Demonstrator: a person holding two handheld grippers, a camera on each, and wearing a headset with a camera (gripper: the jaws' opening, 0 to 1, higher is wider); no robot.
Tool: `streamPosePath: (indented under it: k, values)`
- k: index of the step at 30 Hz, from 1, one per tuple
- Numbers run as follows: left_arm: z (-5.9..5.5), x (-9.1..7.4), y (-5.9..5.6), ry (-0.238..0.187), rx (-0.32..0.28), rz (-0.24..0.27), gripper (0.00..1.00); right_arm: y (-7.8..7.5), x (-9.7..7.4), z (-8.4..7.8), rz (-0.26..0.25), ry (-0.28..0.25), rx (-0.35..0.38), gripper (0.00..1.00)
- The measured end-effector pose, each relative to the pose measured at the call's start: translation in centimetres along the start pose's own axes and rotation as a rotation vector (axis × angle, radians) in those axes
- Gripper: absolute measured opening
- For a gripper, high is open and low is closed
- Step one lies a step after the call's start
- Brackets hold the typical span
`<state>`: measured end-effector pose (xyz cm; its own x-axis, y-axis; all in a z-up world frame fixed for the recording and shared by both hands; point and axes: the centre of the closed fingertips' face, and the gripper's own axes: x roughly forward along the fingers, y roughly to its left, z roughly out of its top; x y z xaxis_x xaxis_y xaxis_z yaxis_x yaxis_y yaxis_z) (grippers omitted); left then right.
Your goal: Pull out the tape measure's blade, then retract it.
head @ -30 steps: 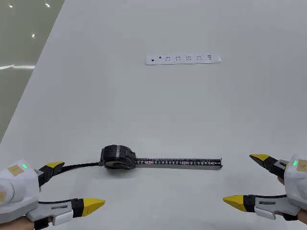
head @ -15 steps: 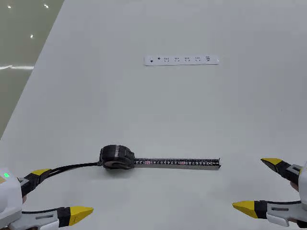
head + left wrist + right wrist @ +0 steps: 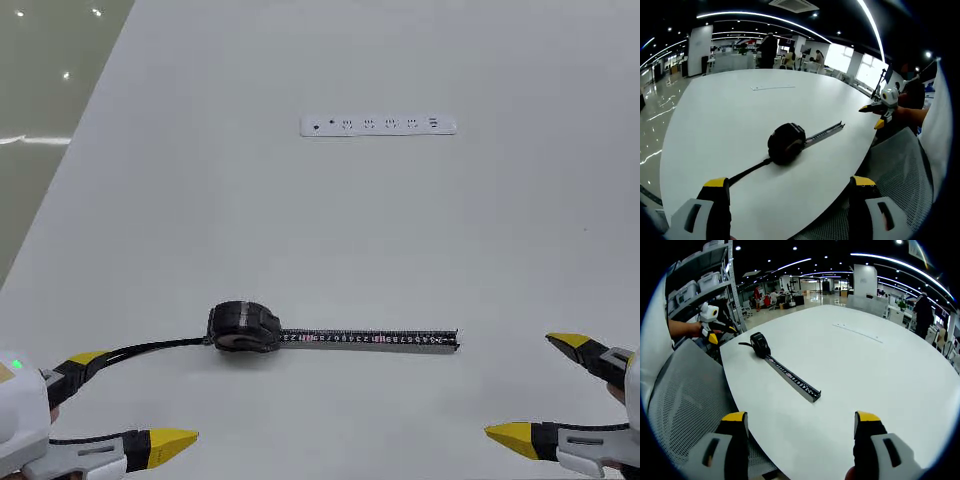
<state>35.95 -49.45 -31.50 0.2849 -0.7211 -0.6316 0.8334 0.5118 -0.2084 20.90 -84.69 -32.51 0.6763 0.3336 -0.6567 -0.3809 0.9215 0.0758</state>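
A black tape measure point(image 3: 243, 327) lies on the white table point(image 3: 330, 220) with its dark blade point(image 3: 370, 339) pulled out to the right and lying flat; a black strap trails left from the case. My left gripper point(image 3: 125, 402) hovers open at the table's near left edge, apart from the case point(image 3: 786, 143). Open too, my right gripper point(image 3: 550, 390) hangs at the near right, well short of the blade's hooked end point(image 3: 813, 395). Nothing sits between either pair of yellow-tipped fingers.
A white power strip point(image 3: 378, 125) lies farther back on the table. The table's left edge borders a glossy floor point(image 3: 45, 90). A grey mesh chair back point(image 3: 685, 405) stands close to the near edge. Shelving and people fill the distant room.
Both grippers have drawn back toward the near edge and outward, away from the tape measure. The tape measure and its extended blade stay where they were.
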Motion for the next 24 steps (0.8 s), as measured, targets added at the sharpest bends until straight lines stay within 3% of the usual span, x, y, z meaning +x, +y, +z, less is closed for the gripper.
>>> streamPosePath:
  k: [10, 21, 24]
  values:
    - [0.1, 0.0, -0.1, 0.0, 0.0, 0.001, 0.97, 0.1, 0.0, -0.2, 0.001, 0.004, -0.001, 0.88]
    - [1.5, 0.8, -0.7, -0.021, -0.009, 0.013, 0.97, 0.2, 0.2, 0.1, 0.007, -0.008, -0.001, 0.88]
    - [1.7, 1.2, -0.6, -0.029, -0.019, 0.038, 0.97, 0.3, 0.3, 0.3, 0.013, -0.016, -0.001, 0.89]
